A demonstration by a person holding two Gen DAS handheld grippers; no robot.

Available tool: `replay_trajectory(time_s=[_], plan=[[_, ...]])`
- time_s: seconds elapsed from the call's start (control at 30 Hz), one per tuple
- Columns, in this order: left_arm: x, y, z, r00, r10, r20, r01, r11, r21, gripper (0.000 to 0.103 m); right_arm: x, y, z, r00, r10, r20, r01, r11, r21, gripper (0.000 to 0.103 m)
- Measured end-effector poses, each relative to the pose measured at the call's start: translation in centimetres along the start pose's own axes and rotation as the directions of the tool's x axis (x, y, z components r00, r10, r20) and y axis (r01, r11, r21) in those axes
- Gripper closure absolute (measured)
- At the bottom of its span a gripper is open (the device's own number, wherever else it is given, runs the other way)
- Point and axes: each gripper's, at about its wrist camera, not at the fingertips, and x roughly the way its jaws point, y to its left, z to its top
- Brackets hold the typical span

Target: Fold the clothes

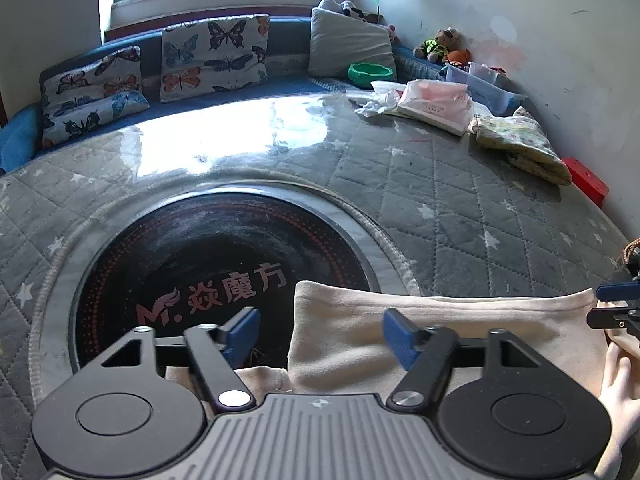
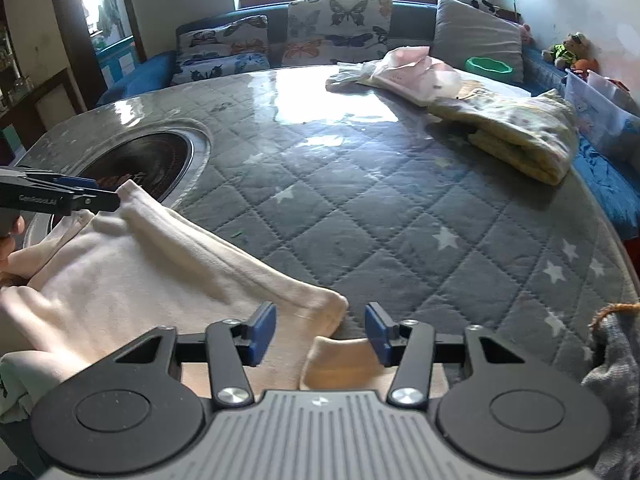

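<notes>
A cream garment (image 1: 460, 332) lies flat along the near edge of the quilted round table, and it also shows in the right wrist view (image 2: 152, 276). My left gripper (image 1: 320, 334) is open, hovering over the garment's left end, its left finger above the black cooktop. My right gripper (image 2: 320, 332) is open just above the garment's right corner, with a folded cream flap (image 2: 340, 360) under it. The right gripper's fingers (image 1: 612, 304) show at the far right of the left wrist view. The left gripper's fingers (image 2: 68, 196) show at the left of the right wrist view.
A round black induction cooktop (image 1: 208, 268) is set in the grey star-quilted table (image 2: 360, 200). A folded yellow floral garment (image 2: 516, 136), a pink plastic bag (image 2: 404, 72) and a green bowl (image 2: 488, 66) lie at the far side. A sofa with butterfly cushions (image 1: 212, 56) stands behind. A grey knit item (image 2: 616, 392) sits near right.
</notes>
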Motion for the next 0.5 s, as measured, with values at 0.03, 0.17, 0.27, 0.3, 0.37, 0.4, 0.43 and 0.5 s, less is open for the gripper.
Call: replay_trajectory(time_s=[0.03, 0.17, 0.27, 0.3, 0.37, 0.4, 0.43, 0.5], plan=[[0.3, 0.1, 0.0, 1.0, -0.012, -0.01, 0.012, 1.0, -0.006, 0.048, 0.1, 0.0, 0.0, 1.0, 0.003, -0.001, -0.003, 1.0, 0.003, 0.064], [1.0, 0.5, -0.1, 0.999, -0.027, -0.018, 0.027, 0.999, -0.023, 0.059, 0.2, -0.2, -0.1, 1.0, 0.012, -0.007, -0.012, 1.0, 0.014, 0.075], [1.5, 0.8, -0.2, 0.999, -0.035, -0.022, 0.035, 0.999, -0.031, 0.078, 0.4, -0.3, -0.1, 1.0, 0.008, -0.016, -0.008, 1.0, 0.014, 0.082], [1.5, 0.8, -0.2, 0.999, -0.03, -0.02, 0.03, 0.999, -0.028, 0.084, 0.5, -0.3, 0.0, 1.0, 0.007, -0.019, -0.006, 1.0, 0.013, 0.086], [1.3, 0.8, -0.4, 1.0, -0.014, -0.005, 0.014, 1.0, -0.016, 0.092, 0.8, -0.1, 0.0, 1.0, -0.008, -0.019, 0.008, 1.0, 0.006, 0.091], [1.1, 0.8, -0.5, 1.0, -0.007, 0.006, 0.007, 1.0, -0.014, 0.093, 0.8, 0.1, 0.1, 1.0, -0.009, -0.019, 0.009, 1.0, -0.001, 0.091], [0.8, 0.8, -0.6, 1.0, 0.0, 0.016, 0.001, 1.0, -0.011, 0.094, 0.9, 0.3, 0.3, 1.0, -0.009, -0.016, 0.009, 1.0, -0.009, 0.093], [0.2, 1.0, -0.7, 0.999, 0.017, 0.042, -0.017, 1.0, -0.009, 0.094, 0.9, 0.8, 0.7, 1.0, -0.009, -0.01, 0.009, 1.0, -0.026, 0.095]])
